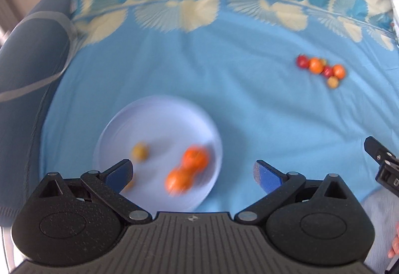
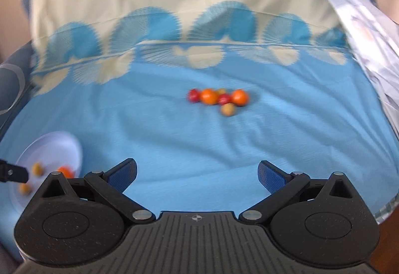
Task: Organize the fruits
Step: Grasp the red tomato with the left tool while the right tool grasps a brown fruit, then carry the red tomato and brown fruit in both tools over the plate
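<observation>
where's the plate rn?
The plate lies on the blue cloth just beyond the open left gripper in the left wrist view, holding two oranges. In the right wrist view it sits at the far left edge.

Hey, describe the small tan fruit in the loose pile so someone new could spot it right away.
Start on the blue bedsheet and find the fruit cluster lying well away from the white plate. The tan fruit sits alone at the near edge of that row; its neighbours are bright orange or red, while it is dull yellowish-brown.
</observation>
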